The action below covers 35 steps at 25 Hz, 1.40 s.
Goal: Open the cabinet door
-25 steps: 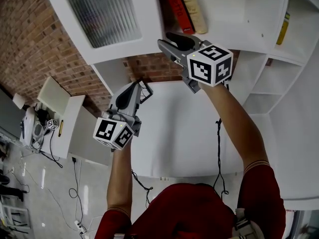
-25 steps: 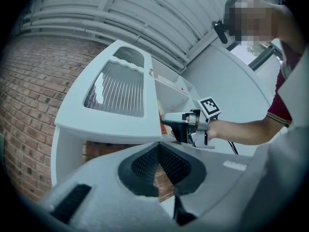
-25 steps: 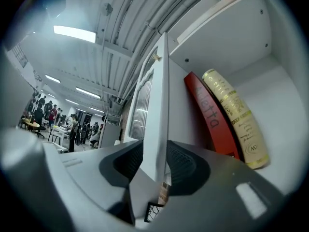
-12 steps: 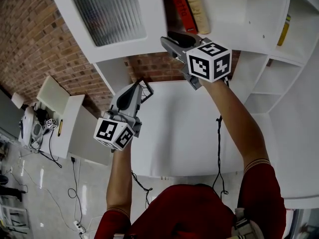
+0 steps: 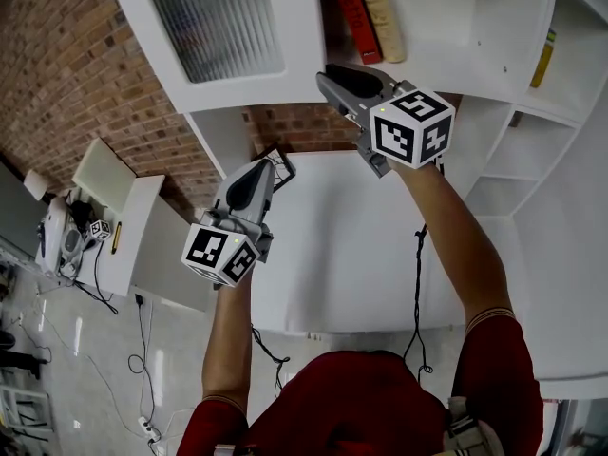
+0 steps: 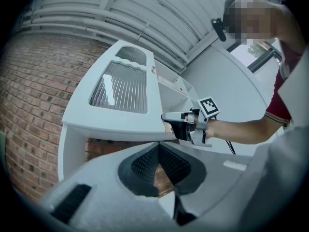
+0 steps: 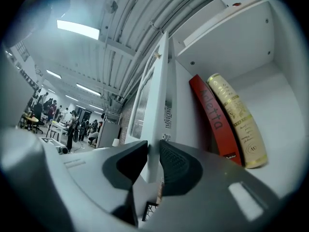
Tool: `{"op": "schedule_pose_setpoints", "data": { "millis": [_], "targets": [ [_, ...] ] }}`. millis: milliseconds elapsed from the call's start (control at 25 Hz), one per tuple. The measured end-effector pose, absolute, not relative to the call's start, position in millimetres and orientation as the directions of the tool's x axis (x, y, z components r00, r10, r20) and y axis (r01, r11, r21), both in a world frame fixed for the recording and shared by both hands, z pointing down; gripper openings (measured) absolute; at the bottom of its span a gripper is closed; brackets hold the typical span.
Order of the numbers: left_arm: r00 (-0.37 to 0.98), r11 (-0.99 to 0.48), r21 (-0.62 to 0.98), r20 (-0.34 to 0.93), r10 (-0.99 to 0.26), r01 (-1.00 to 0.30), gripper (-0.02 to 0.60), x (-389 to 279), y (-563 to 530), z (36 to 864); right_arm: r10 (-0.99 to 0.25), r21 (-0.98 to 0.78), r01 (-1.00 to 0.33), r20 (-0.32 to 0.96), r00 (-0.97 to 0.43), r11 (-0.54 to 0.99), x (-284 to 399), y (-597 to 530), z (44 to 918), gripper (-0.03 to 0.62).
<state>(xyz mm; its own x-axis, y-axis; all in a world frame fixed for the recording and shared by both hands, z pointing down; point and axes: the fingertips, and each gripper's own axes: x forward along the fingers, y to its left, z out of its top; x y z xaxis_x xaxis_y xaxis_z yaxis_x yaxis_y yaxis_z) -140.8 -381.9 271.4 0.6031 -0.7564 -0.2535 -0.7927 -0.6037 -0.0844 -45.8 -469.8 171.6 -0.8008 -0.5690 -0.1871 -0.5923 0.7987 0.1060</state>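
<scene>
The white cabinet door (image 5: pixel 218 27) with its ribbed glass pane stands ajar from the cabinet. My right gripper (image 5: pixel 325 77) is at the door's free edge, and its jaws are closing. In the right gripper view the door's thin edge (image 7: pixel 157 105) runs between the pads of the right gripper (image 7: pixel 153 151), and both pads touch it. My left gripper (image 5: pixel 278 162) hangs lower and to the left, shut and holding nothing. The left gripper view looks past the left gripper (image 6: pixel 158 146) at the door (image 6: pixel 120 91) and the right gripper (image 6: pixel 167 118) on its edge.
Inside the cabinet a red book (image 7: pixel 212 120) and a tan book (image 7: pixel 239 122) lean side by side. White open shelves (image 5: pixel 518 150) with a yellow book (image 5: pixel 541 55) lie to the right. A brick wall (image 5: pixel 76 84) is behind, and a low white unit (image 5: pixel 109 226) is at the left.
The right gripper's jaws have narrowed onto the door's edge. Both hands have stayed nearly in place.
</scene>
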Motion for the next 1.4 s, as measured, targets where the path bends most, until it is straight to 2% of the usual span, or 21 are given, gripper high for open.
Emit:
{"op": "schedule_pose_setpoints", "data": {
  "millis": [680, 1400],
  "targets": [
    [0.566, -0.577, -0.057, -0.291, -0.771, -0.815, 0.005, -154.2, -343.0, 271.2, -0.496, 0.168, -0.545, -0.261, -0.828, 0.821, -62.8, -383.9, 170.5, 0.078],
    [0.527, -0.544, -0.037, -0.308, -0.792, -0.838, 0.005, -177.8, -299.9, 274.5, -0.401, 0.225, -0.472, -0.3, -0.866, 0.852, -110.3, -300.4, 168.7, 0.064]
  ]
}}
